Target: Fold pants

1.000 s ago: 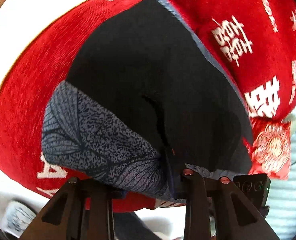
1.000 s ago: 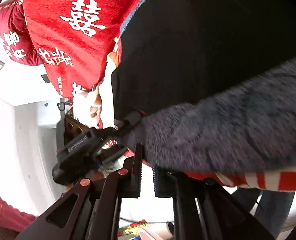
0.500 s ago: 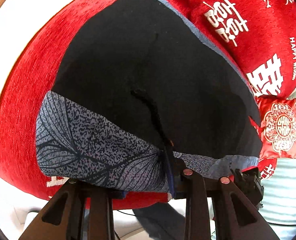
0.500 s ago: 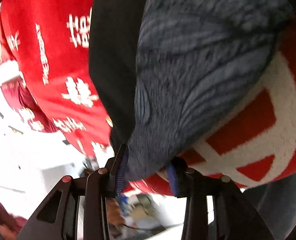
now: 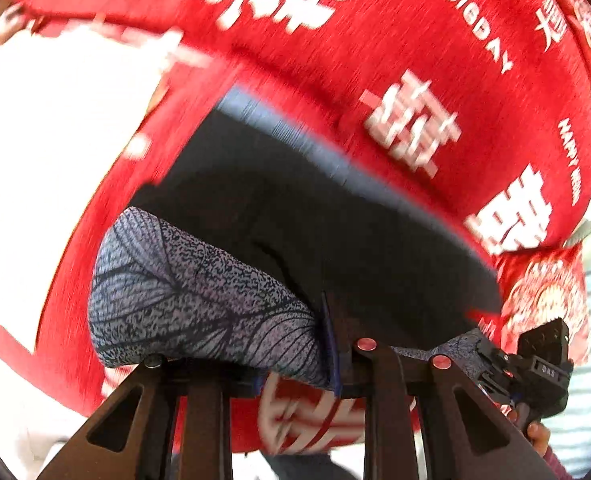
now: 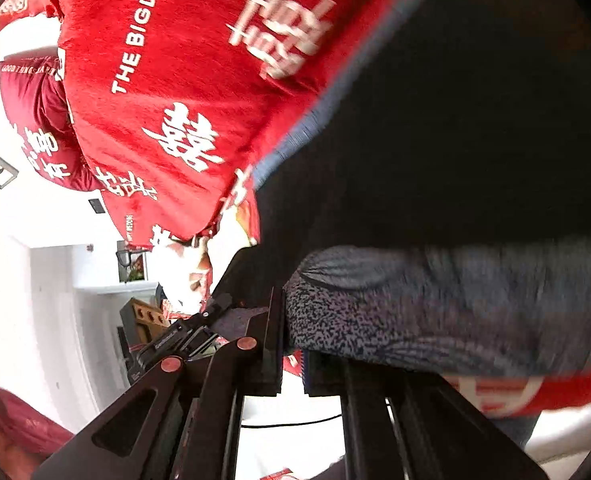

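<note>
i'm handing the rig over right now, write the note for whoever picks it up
Left tongs: shut on the pants, pinching the grey leaf-print hem at one near corner; their jaws have just been closing.
Right tongs: shut on the pants at the other near corner of the same printed edge.
Pants: dark, spread over the red blanket with white lettering, near edge raised in both tongs. The right gripper shows in the left view, at the right end of that edge.
Done: both corners gripped.
Left: carry the held edge across to the far edge, lay it flat, release, then make any further folds. How many folds came before, the views do not show.
</note>
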Demonstrator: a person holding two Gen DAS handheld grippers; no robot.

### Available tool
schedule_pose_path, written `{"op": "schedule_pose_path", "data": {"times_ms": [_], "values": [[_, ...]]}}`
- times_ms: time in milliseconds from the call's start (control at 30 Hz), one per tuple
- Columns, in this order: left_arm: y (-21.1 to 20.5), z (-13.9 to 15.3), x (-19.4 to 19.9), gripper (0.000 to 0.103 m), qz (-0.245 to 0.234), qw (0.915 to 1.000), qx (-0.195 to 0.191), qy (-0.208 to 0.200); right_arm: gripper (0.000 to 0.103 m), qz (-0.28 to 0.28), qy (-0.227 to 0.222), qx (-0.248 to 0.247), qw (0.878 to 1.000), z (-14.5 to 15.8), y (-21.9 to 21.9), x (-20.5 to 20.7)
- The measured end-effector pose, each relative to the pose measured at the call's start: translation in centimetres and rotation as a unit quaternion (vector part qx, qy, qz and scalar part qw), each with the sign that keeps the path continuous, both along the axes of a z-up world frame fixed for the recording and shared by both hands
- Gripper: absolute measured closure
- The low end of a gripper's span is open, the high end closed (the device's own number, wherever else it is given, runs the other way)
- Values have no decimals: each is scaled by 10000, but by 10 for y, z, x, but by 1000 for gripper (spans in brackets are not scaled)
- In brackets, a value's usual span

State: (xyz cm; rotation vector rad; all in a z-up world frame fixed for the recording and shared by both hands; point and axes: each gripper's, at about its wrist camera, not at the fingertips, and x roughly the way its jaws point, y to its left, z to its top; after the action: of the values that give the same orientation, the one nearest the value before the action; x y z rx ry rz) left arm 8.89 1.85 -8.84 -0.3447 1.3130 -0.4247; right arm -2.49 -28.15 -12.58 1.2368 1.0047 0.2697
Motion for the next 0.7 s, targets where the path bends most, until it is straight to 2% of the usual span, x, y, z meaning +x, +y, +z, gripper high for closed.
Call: {"op": "schedule_pose_path", "data": {"times_ms": [100,200,267,367,467,533,600,633,667,700], "values": [[-22,4,39,78,-17,9997,11,-223,92,155,124,94,9998,3,-32,49],[-45,-10,85,78,-4,9987,263,-438,92,426,370,88,9984,-7,-58,106],[-65,-32,117,77,-63,9965,616,-561,91,718,458,-116,9963,-24,-71,149],[-78,-69,147,71,-14,9928,1070,-533,91,861,684,-326,9934,-60,-78,188],[-84,-106,169,67,127,9906,1328,-310,91,700,921,-294,9929,-99,-88,213],[-85,-108,173,66,240,9902,1341,-299,92,691,890,-247,9933,-109,-90,214],[-85,-98,172,66,210,9897,1394,-249,90,823,891,-294,9922,-105,-89,217],[-83,-90,169,66,191,9893,1421,-284,88,931,890,-401,9909,-96,-86,217],[-82,-80,167,64,184,9883,1477,-337,70,1048,844,-533,9895,-86,-83,216],[-78,-68,162,59,179,9866,1566,-422,42,1144,767,-635,9884,-77,-77,215]]}}
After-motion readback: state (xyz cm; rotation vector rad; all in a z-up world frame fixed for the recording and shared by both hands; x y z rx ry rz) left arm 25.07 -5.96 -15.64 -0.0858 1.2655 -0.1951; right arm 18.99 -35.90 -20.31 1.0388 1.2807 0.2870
